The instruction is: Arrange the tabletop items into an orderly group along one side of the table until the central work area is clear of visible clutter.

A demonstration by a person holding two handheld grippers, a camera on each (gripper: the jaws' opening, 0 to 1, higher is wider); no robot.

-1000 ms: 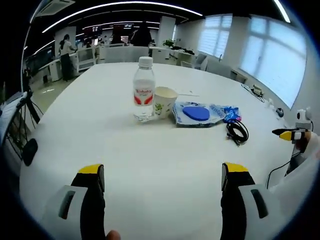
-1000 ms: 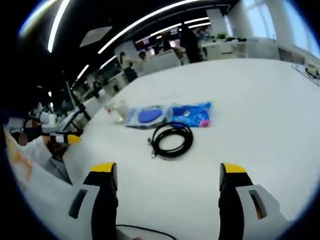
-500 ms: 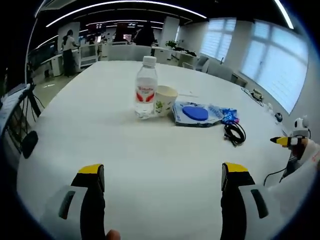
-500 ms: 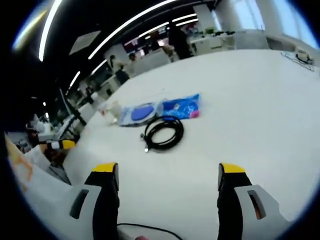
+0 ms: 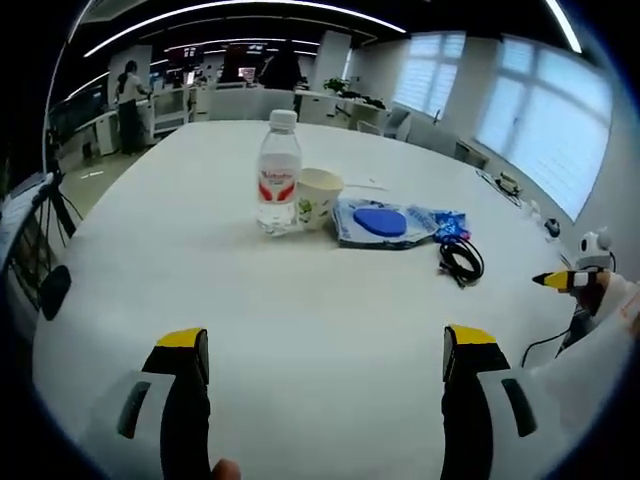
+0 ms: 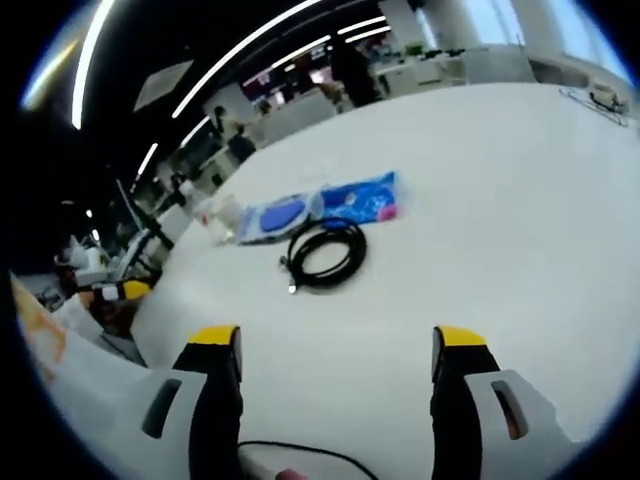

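Note:
A clear water bottle (image 5: 277, 172) with a red label stands upright on the white table (image 5: 300, 320), touching a paper cup (image 5: 317, 197). To their right lie a clear bag with a blue disc (image 5: 378, 222), a blue packet (image 5: 448, 224) and a coiled black cable (image 5: 459, 262). The right gripper view shows the cable (image 6: 324, 253), the disc bag (image 6: 276, 217) and the blue packet (image 6: 362, 198). My left gripper (image 5: 325, 365) is open, well short of the bottle. My right gripper (image 6: 337, 365) is open, short of the cable.
The other gripper's yellow tip (image 5: 556, 281) shows at the right of the left gripper view, with a white sleeve (image 5: 590, 350) below it. A thin black cord (image 6: 300, 455) runs by the right gripper's base. Desks and people stand beyond the table.
Both cameras shifted slightly; the objects sit a little higher and left in each view. Nothing on the table moved, and both grippers stay open.

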